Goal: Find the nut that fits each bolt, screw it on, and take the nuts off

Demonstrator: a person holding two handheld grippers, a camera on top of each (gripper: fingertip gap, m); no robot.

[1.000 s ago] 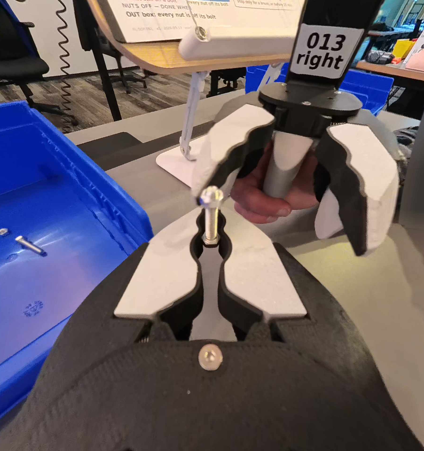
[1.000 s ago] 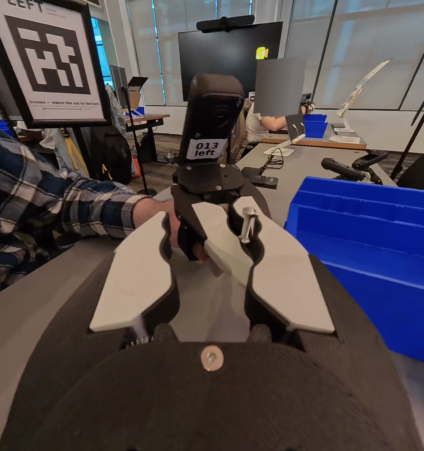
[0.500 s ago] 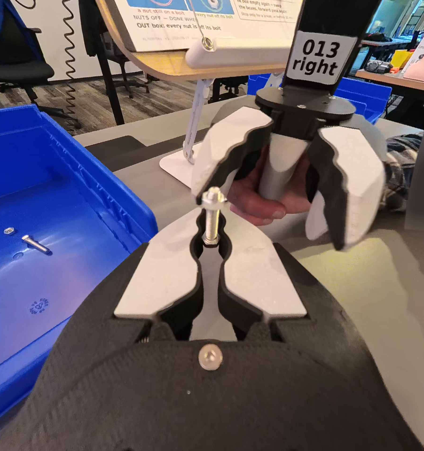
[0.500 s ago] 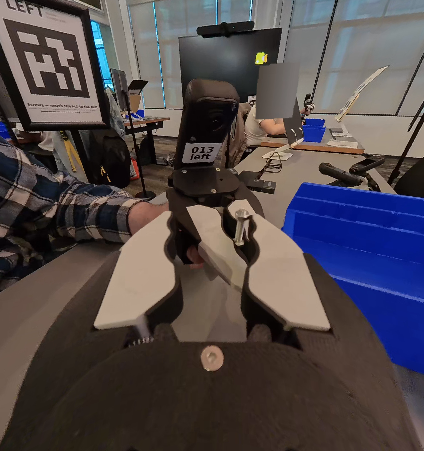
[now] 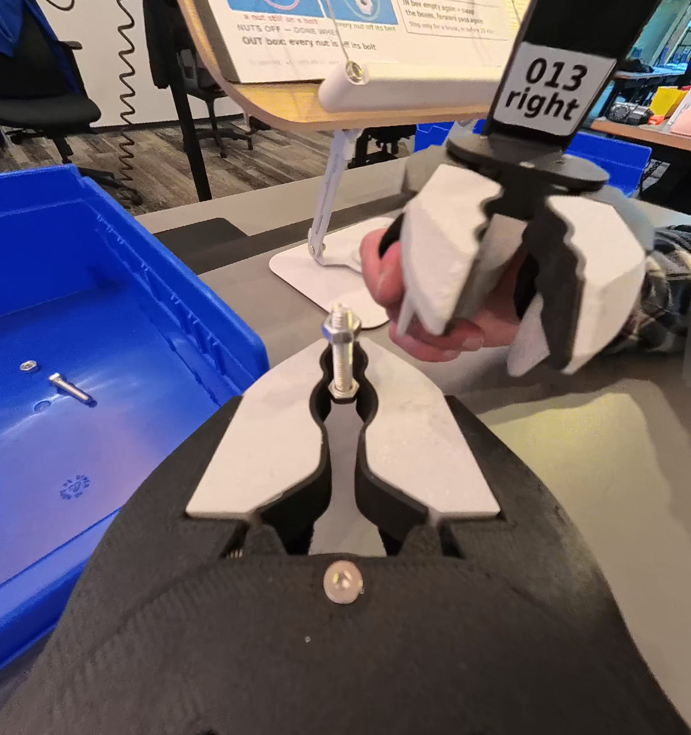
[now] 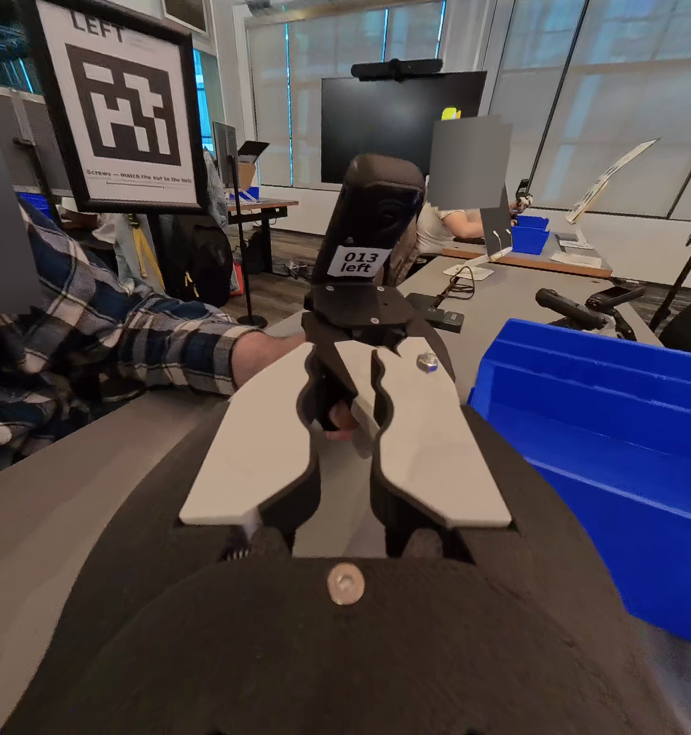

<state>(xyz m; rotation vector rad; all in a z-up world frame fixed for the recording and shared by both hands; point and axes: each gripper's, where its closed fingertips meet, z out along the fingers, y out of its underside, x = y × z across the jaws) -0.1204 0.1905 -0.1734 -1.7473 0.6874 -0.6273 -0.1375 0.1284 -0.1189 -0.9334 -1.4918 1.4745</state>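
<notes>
My left gripper [image 5: 342, 349] is shut on a silver bolt [image 5: 340, 368] and holds it upright above the grey table [image 5: 574, 457]. A hex nut [image 5: 340, 330] sits near the bolt's top, with a bit of thread showing above it. In the right wrist view the nut [image 6: 427, 362] shows beyond my right finger. My right gripper [image 6: 344, 350] has its jaws narrowed but apart, with nothing between the pads. In the left wrist view it [image 5: 475, 330] hangs to the right of the bolt, clear of the nut.
A blue bin [image 5: 224, 318] stands left of the bolt, with a small bolt [image 5: 71, 389] and a loose nut [image 5: 29, 365] inside; it also shows in the right wrist view [image 6: 594, 397]. A white stand base [image 5: 328, 274] sits behind. A framed marker sign [image 6: 129, 111] stands at the left. My right fingertips sit around 8 centimeters from my left ones. The left tips stand about 25 centimeters off the loose nut [image 5: 29, 365].
My right gripper moved away from the bolt's top to the right, and its jaws narrowed on nothing. The left gripper kept hold of the bolt with the nut on it.
</notes>
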